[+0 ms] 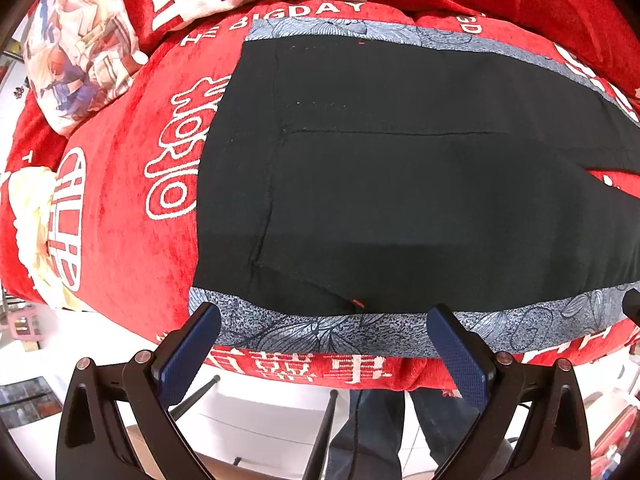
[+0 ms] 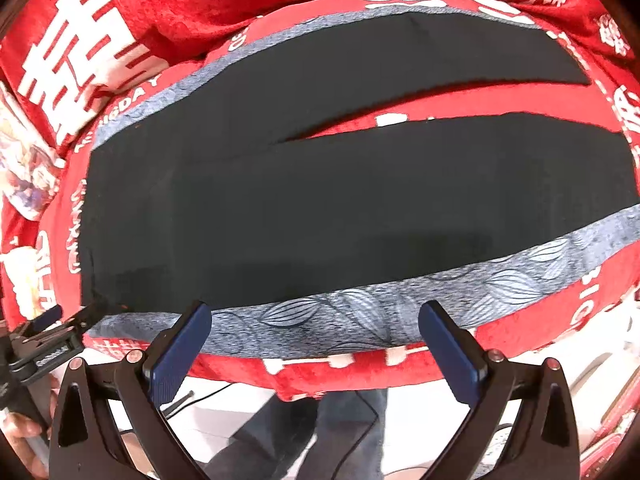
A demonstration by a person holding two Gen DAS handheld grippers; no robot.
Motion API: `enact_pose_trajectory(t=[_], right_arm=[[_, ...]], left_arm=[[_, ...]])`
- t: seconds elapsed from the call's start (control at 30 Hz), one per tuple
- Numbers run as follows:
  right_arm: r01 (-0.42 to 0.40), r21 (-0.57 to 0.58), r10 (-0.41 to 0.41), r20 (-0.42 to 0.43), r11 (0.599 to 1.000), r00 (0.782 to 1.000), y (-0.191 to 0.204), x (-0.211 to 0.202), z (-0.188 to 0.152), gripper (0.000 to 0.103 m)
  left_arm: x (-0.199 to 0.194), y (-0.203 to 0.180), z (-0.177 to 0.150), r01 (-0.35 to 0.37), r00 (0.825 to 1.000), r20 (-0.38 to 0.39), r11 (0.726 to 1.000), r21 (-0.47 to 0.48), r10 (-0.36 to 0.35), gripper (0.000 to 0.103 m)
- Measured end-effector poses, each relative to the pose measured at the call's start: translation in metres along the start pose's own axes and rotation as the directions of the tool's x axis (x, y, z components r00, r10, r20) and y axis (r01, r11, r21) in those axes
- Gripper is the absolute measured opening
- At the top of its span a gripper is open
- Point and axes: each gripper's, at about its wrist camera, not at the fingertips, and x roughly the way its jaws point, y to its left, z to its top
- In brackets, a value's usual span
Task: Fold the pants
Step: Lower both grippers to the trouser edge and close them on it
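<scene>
Left gripper (image 1: 323,322) and right gripper (image 2: 315,317) jaws apart; black pants (image 2: 320,208) flat, legs splayed

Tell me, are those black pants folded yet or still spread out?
Spread out. The black pants lie flat on the red blanket, both legs apart with red showing between them; no layer is doubled over.

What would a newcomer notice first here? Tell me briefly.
The black pants lie spread flat across the middle, legs parted in a narrow V, with a grey patterned stripe along the near edge. Under them a bright red blanket with white lettering fills the rest. Both grippers, left and right, hang open at the near edge of the pants.
</scene>
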Motion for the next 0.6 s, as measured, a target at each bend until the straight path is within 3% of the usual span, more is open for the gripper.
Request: enact_pose_trajectory(t=[0.17,0.3,0.37,0.6], right_arm=[[-0.136,0.094,0.139,-0.017,0.986,0.990,-0.012,0.006,-0.002,0.103],[-0.239,0.161,0.247,-0.032,0.958,0.969,-0.026,0.012,-0.005,0.103],[-0.295,0.192,0.307,-0.032,0.936,0.951,-0.031,0.014,-0.007,0.103],[-0.496,0.276,0.528,-0.055,0.824,0.847,-0.036,0.032,-0.025,0.103]], left_arm=[[0.001,0.006,-0.002,0.045,0.999,0.011,0.999,-0.012,-0.045,0.103],[0.002,0.012,-0.003,0.101,0.994,0.030,0.994,-0.030,-0.100,0.103],[0.003,0.014,-0.005,0.133,0.990,0.041,0.991,-0.033,-0.132,0.103],[0.020,0.027,-0.021,0.264,0.964,0.036,0.963,-0.056,-0.262,0.103]])
